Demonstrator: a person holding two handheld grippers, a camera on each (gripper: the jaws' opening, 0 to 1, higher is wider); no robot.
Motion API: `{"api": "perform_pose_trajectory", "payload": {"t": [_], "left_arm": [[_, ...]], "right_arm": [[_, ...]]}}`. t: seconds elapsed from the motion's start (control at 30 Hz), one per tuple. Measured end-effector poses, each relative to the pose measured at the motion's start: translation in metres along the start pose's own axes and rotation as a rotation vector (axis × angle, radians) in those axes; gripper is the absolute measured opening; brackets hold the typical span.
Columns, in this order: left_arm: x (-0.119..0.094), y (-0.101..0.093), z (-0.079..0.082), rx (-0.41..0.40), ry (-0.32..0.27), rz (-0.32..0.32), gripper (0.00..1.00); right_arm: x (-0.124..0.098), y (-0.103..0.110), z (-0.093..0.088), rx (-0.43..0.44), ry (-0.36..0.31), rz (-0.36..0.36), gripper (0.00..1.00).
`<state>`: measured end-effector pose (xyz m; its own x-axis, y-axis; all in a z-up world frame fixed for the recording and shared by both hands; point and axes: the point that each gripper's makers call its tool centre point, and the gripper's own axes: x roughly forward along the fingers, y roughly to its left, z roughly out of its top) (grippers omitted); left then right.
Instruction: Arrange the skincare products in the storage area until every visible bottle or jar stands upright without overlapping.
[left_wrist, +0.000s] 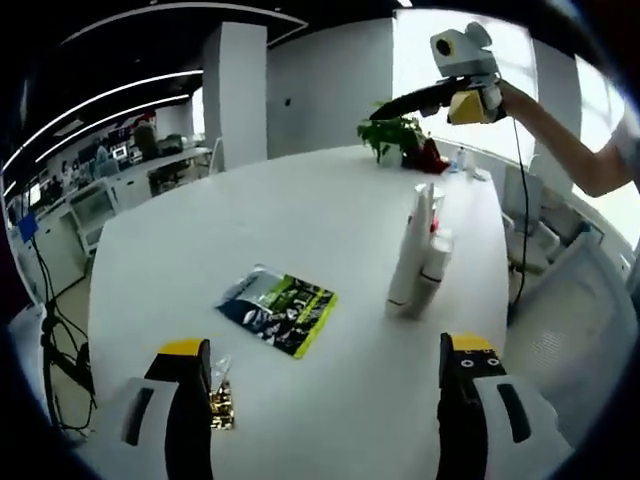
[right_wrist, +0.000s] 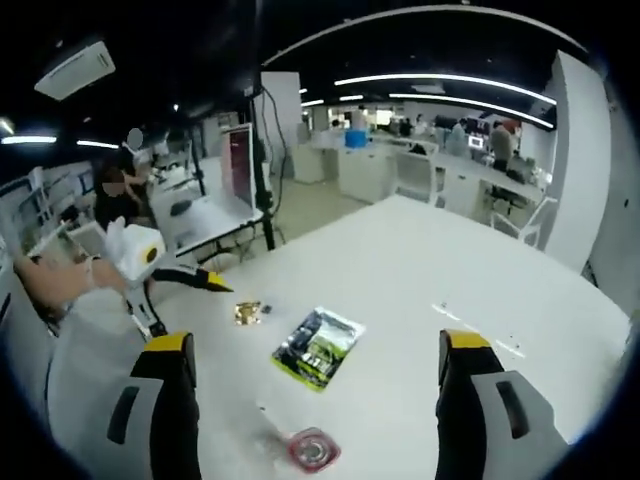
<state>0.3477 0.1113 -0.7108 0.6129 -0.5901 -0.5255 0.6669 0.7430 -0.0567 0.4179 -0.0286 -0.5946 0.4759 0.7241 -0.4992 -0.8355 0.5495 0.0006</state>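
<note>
L tongs (left_wrist: 326, 365) released, R tongs (right_wrist: 315, 362) released, both above white round tabletop (left_wrist: 300, 220). White skincare bottles (left_wrist: 418, 255) upright, touching, near green-black flat pouch (left_wrist: 277, 312). Small gold wrapper (left_wrist: 222, 400) by L jaw.

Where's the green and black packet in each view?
Left gripper view: green and black packet lies flat on the white table, lower centre, left of the white bottles.
Right gripper view: packet lies lower centre, between that view's jaws.
Shared landmark: the small gold wrapper close beside the packet.
</note>
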Motion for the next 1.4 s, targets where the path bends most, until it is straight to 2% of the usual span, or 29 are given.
{"api": "perform_pose_trajectory", "payload": {"t": [0.03,0.17,0.2,0.27,0.33,0.43,0.5,0.57,0.63,0.67,0.73,0.77,0.8,0.83,0.9,1.0,1.1,1.2,1.27,1.33,1.37,1.4], "left_arm": [[0.002,0.000,0.001,0.002,-0.005,-0.008,0.75],[0.018,0.007,-0.003,0.006,0.010,-0.040,0.72],[0.023,0.010,-0.005,0.005,0.021,-0.041,0.69],[0.030,0.014,-0.006,-0.005,0.027,-0.041,0.61],[0.037,0.014,-0.009,-0.021,0.037,-0.062,0.57],[0.047,0.021,-0.010,-0.044,0.036,-0.063,0.53],[0.054,0.031,-0.014,-0.064,0.045,-0.052,0.50],[0.060,0.033,-0.018,-0.095,0.052,-0.050,0.47],[0.065,0.034,-0.023,-0.098,0.064,-0.056,0.52],[0.066,0.034,-0.025,-0.089,0.071,-0.059,0.54],[0.069,0.036,-0.029,-0.091,0.084,-0.055,0.56],[0.070,0.037,-0.031,-0.112,0.091,-0.054,0.56],[0.071,0.039,-0.032,-0.122,0.092,-0.051,0.56],[0.077,0.043,-0.032,-0.124,0.085,-0.040,0.58],[0.081,0.049,-0.035,-0.147,0.094,-0.033,0.57],[0.082,0.045,-0.039,-0.190,0.095,-0.045,0.49],[0.086,0.049,-0.037,-0.239,0.069,-0.049,0.53],[0.090,0.056,-0.037,-0.296,0.065,-0.040,0.47],[0.095,0.057,-0.038,-0.377,0.072,-0.043,0.47],[0.095,0.058,-0.040,-0.375,0.071,-0.027,0.56],[0.098,0.062,-0.044,-0.379,0.087,-0.020,0.56],[0.099,0.063,-0.046,-0.375,0.092,-0.014,0.51]], "right_arm": [[0.008,-0.001,0.001,-0.013,0.005,0.011,0.99],[0.033,-0.013,-0.001,-0.063,0.021,-0.001,0.92],[0.043,-0.024,-0.003,-0.055,0.035,0.009,0.90],[0.055,-0.027,-0.017,-0.037,0.088,0.035,0.84],[0.067,-0.035,-0.029,-0.049,0.135,0.054,0.82],[0.080,-0.035,-0.036,-0.036,0.138,0.088,0.65],[0.087,-0.033,-0.040,-0.015,0.133,0.107,0.59],[0.095,-0.038,-0.045,-0.003,0.147,0.112,0.57],[0.102,-0.037,-0.056,0.002,0.175,0.125,0.54],[0.104,-0.034,-0.061,0.007,0.189,0.139,0.58],[0.111,-0.032,-0.071,-0.027,0.208,0.168,0.74],[0.113,-0.032,-0.074,-0.038,0.218,0.170,0.75],[0.114,-0.029,-0.082,-0.035,0.251,0.174,0.71],[0.116,-0.029,-0.085,-0.036,0.253,0.179,0.67],[0.124,-0.033,-0.090,-0.010,0.259,0.165,0.58],[0.133,-0.026,-0.104,0.064,0.298,0.241,0.58],[0.140,-0.025,-0.118,0.104,0.338,0.263,0.51],[0.148,-0.019,-0.125,0.214,0.340,0.317,0.47],[0.151,-0.017,-0.129,0.208,0.338,0.344,0.42],[0.152,-0.012,-0.133,0.226,0.351,0.345,0.41],[0.153,-0.012,-0.135,0.232,0.354,0.342,0.42],[0.155,-0.011,-0.139,0.242,0.362,0.343,0.41]]}}
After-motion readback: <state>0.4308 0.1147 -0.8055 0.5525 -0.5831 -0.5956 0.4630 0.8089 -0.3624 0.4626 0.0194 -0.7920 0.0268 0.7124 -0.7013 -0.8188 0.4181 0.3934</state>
